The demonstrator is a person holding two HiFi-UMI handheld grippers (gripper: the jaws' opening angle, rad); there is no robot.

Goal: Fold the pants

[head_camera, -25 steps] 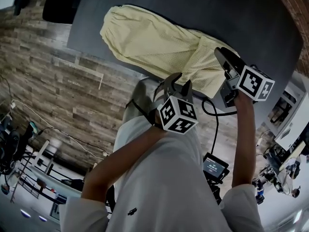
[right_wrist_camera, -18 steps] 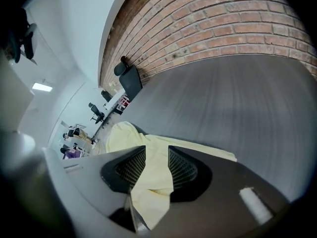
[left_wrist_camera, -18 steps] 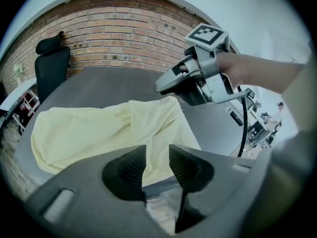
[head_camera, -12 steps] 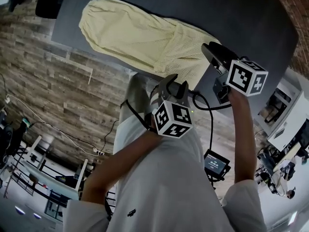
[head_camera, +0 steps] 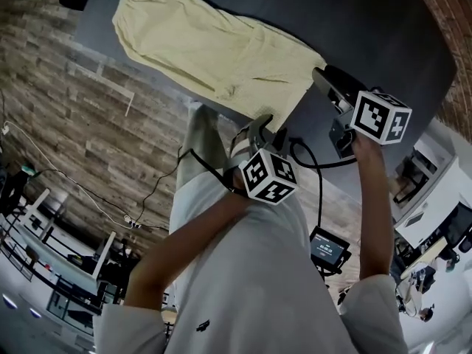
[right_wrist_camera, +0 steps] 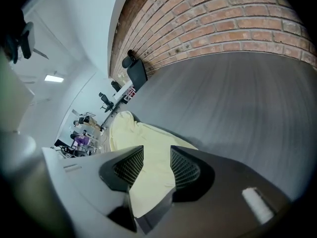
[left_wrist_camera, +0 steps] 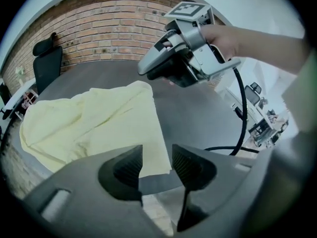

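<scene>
Pants [head_camera: 214, 50], pale yellow and doubled lengthwise, lie flat on the dark table [head_camera: 383, 28]. Their near end is just ahead of the left gripper [head_camera: 259, 124] and right gripper [head_camera: 318, 76]. Both grippers' jaws have just been opening and stand apart, pinching no cloth, angled downward.

A red brick wall [left_wrist_camera: 114, 29] curves beyond the left fingers [left_wrist_camera: 130, 168], past the dark grey round bench [left_wrist_camera: 198, 113]. A black office chair [left_wrist_camera: 47, 58] stands far left of them. Grey-brown wood-plank floor [head_camera: 81, 124] lies beneath. A rectangular ceiling light [right_wrist_camera: 53, 78] glows.
</scene>
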